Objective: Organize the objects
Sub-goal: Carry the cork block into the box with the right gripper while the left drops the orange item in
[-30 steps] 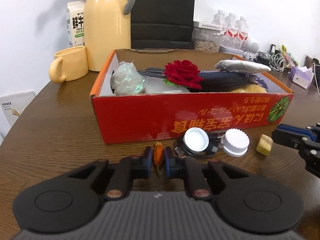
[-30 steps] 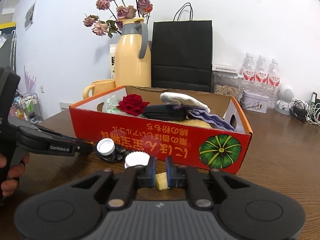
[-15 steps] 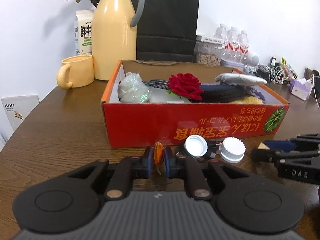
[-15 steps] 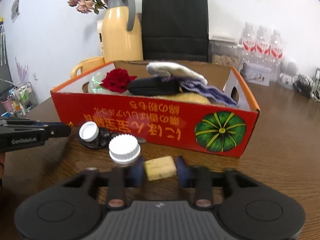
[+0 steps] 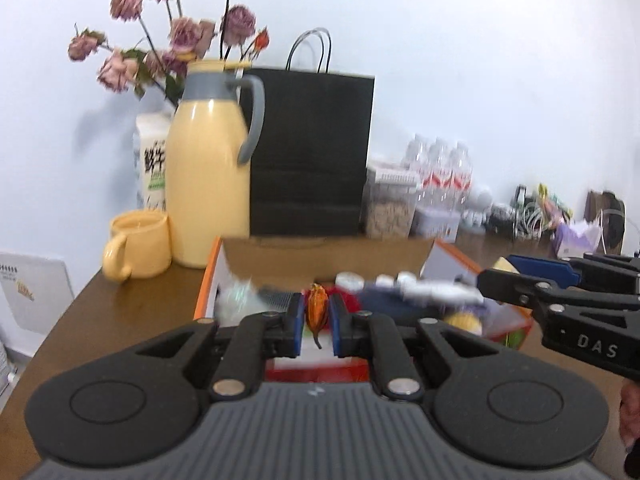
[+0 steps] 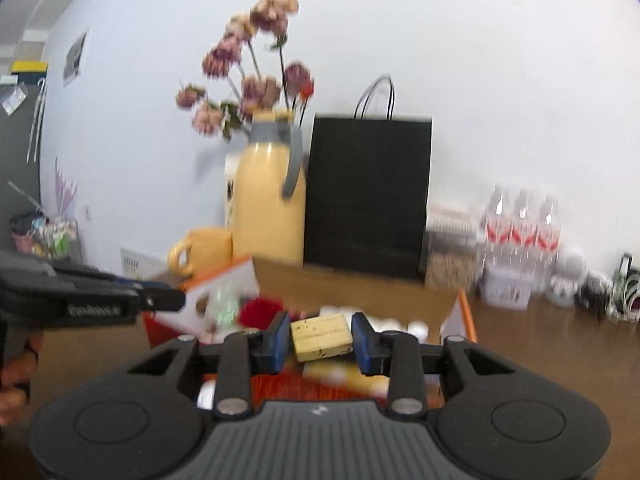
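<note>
My left gripper (image 5: 317, 320) is shut on a small orange item (image 5: 317, 305) and holds it up in front of the red cardboard box (image 5: 207, 280). My right gripper (image 6: 320, 340) is shut on a pale yellow block (image 6: 322, 337), also raised above the near side of the box (image 6: 466, 314). In the left wrist view the right gripper (image 5: 496, 271) reaches in from the right, level with the box rim. The box holds a red rose (image 6: 258, 310), cloths and other blurred items.
Behind the box stand a yellow jug (image 5: 208, 184) with dried flowers, a yellow mug (image 5: 138, 246), a milk carton (image 5: 152, 168) and a black paper bag (image 5: 310, 152). Water bottles (image 5: 440, 172) and cables fill the back right. A hand (image 6: 12, 384) grips the left tool.
Both grippers have risen from the table to the height of the box rim. The right gripper closed on the yellow block and lifted it. The bottle caps have dropped out of view.
</note>
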A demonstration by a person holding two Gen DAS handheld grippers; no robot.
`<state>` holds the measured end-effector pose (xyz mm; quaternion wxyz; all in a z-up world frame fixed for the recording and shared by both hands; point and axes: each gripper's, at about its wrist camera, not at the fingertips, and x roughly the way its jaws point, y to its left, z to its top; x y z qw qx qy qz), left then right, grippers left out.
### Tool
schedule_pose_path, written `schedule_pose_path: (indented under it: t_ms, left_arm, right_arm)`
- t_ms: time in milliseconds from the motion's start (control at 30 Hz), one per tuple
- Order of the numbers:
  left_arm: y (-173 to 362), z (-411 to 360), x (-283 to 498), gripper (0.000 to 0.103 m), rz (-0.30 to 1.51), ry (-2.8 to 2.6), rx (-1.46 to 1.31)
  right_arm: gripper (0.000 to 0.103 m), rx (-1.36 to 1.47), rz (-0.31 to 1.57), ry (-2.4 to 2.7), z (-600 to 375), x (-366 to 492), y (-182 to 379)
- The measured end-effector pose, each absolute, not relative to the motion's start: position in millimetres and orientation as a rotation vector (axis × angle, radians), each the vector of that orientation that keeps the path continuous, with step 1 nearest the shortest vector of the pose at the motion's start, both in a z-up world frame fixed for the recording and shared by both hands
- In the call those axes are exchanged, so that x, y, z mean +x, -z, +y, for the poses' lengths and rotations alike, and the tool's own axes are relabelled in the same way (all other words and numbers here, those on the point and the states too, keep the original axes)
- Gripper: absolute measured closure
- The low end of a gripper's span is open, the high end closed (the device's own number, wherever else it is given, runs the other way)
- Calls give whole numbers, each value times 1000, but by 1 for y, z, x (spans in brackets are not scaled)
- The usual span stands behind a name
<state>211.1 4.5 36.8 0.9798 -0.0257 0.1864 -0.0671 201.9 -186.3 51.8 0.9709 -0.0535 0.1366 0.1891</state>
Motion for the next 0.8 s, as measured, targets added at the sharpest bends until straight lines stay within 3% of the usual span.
schedule_pose_path:
  t_ms: [300,700,800]
  left_arm:
    - [-45,-7,270,89,337,99,-143]
    - [-15,-4,300,89,395,45,-141]
    - [-15,-6,294,81,380,28,-122]
  right_arm:
    - [71,-33,216,-322,-181,256,-70]
    - [71,-9,321,-327,-178,291,-31]
    - [71,-8,326,-305,-177,287,-29]
